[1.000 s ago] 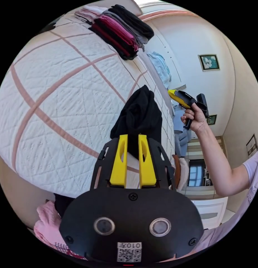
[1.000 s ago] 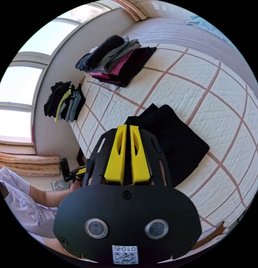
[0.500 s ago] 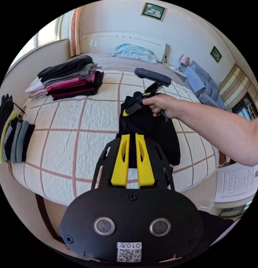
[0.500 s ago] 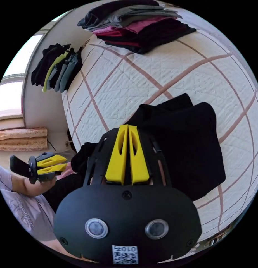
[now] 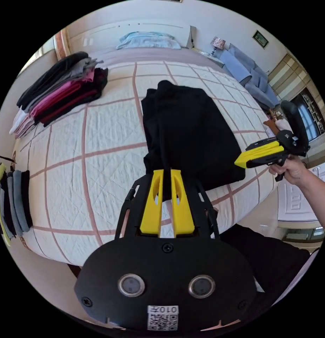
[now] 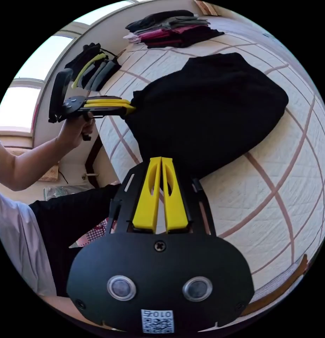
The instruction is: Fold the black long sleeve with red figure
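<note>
Black long sleeve lies bunched on the quilted bed, both grippers now pinching its near edge: left gripper clamped at one corner, right gripper newly returned to the other, seemingly ready to spread it.

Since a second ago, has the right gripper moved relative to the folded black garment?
Yes. The right gripper went from raised clear of the black garment to its near edge on the quilted bed.
</note>
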`<action>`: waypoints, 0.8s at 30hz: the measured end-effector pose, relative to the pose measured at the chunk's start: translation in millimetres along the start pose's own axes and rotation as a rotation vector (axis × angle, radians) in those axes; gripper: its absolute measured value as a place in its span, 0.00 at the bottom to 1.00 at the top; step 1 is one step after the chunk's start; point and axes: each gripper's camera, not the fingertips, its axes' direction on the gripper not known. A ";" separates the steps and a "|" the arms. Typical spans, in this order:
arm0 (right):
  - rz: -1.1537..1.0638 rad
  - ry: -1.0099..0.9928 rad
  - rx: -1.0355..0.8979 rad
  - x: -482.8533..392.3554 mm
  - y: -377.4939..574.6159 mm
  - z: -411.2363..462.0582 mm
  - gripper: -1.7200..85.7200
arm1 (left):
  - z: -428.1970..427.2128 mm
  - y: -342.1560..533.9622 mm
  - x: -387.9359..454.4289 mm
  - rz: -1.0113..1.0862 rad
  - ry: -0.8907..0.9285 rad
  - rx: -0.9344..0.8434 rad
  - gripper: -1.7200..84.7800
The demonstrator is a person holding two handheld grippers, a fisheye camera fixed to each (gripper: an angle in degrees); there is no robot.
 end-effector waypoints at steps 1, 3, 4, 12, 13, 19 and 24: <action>0.060 -0.060 0.061 13.2 6.9 0.7 0.04 | 6.3 2.6 -3.5 -0.012 0.021 -0.019 0.05; 0.077 -0.131 0.060 27.2 9.0 -4.8 0.04 | 9.6 10.5 -7.6 -0.013 0.046 0.011 0.04; 0.044 -0.133 0.039 28.8 8.5 -9.4 0.04 | 8.5 10.5 -6.3 -0.004 0.039 0.007 0.04; -0.033 -0.147 -0.002 52.9 13.3 -37.8 0.05 | 7.1 18.7 -13.1 -0.125 0.060 -0.026 0.03; -0.031 -0.165 0.002 57.8 13.0 -42.7 0.05 | 7.9 19.4 -18.5 -0.161 0.088 -0.026 0.04; 0.213 -0.245 0.210 114.9 21.7 -129.2 0.09 | -21.0 35.3 -28.3 -0.209 0.025 0.076 0.06; 0.390 -0.334 0.132 160.2 39.5 -131.3 0.14 | -53.0 75.1 -29.9 -0.442 0.265 0.200 0.11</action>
